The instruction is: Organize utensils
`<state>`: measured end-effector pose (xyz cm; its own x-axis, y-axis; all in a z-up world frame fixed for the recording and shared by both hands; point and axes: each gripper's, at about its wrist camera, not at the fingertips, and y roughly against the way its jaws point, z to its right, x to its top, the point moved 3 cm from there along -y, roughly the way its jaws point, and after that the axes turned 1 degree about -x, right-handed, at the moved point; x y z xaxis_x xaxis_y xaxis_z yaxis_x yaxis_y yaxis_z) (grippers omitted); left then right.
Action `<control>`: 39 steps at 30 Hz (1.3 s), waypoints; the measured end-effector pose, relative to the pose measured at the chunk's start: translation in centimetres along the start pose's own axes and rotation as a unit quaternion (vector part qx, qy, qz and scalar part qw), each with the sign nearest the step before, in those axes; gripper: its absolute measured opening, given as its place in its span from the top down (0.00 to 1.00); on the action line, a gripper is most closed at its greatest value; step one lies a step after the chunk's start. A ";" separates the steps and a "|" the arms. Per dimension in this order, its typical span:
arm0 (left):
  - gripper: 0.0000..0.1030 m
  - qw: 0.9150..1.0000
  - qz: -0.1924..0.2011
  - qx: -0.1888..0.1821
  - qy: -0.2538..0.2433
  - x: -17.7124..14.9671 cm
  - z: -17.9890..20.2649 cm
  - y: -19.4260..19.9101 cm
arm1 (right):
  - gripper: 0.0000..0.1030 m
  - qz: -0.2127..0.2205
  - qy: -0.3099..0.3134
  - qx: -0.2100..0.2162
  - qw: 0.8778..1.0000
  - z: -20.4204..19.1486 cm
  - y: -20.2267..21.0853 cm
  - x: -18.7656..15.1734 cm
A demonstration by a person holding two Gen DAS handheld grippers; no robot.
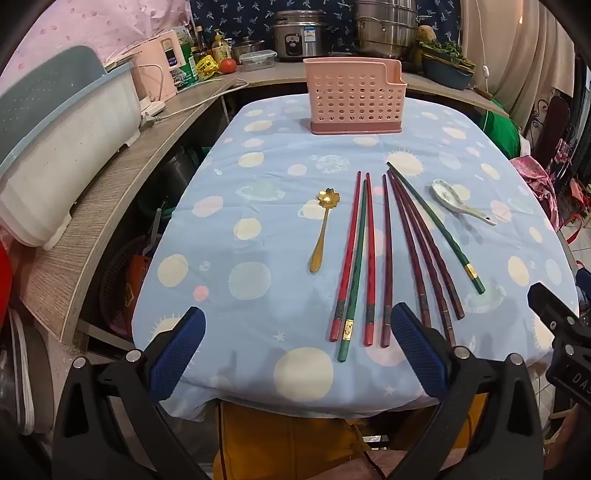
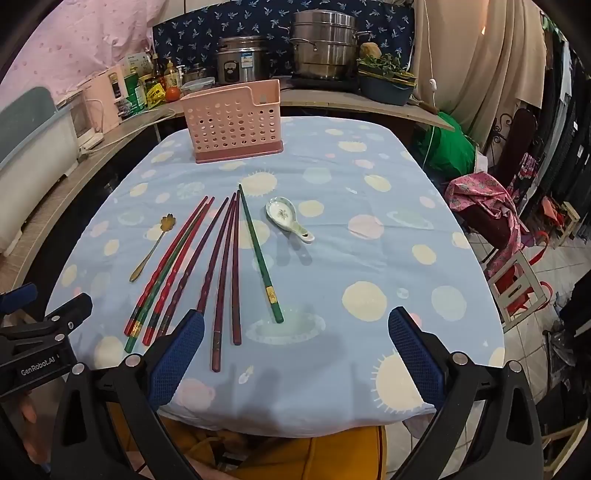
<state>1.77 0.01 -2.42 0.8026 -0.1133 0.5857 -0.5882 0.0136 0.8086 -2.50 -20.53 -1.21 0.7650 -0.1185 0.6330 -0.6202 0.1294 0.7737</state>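
Observation:
A pink perforated utensil holder (image 1: 355, 99) (image 2: 234, 123) stands at the table's far end. Several red, maroon and green chopsticks (image 1: 369, 258) (image 2: 221, 266) lie side by side mid-table. A gold flower-shaped spoon (image 1: 322, 229) (image 2: 153, 245) lies to their left, a white ceramic spoon (image 1: 460, 202) (image 2: 288, 218) to their right. My left gripper (image 1: 297, 354) is open and empty above the near edge, close to the chopstick ends. My right gripper (image 2: 295, 354) is open and empty, to the right of the chopstick ends.
The table has a blue cloth with circles (image 1: 258, 206) (image 2: 369, 240). A wooden counter (image 1: 122, 173) on the left carries a white dish rack (image 1: 62, 147), bottles, a rice cooker (image 1: 299, 35) and steel pots (image 2: 325, 44). Chairs and a pink cloth (image 2: 487, 199) stand right.

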 end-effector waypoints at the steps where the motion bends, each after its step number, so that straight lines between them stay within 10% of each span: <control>1: 0.07 1.000 0.003 0.004 -0.004 0.0 0.0 0.0 | 0.07 0.002 -0.002 0.003 1.000 0.0 0.0 0.0; 39: 0.07 1.000 0.005 0.014 -0.022 1.3 0.5 -0.5 | 0.07 0.000 -0.007 -0.001 1.000 0.1 -0.6 1.0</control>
<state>3.07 -0.67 -2.10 0.7921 -0.1559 0.5902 -0.5989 -0.0118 0.8007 -1.40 -20.82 -1.06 0.7619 -0.1323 0.6340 -0.6206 0.1309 0.7731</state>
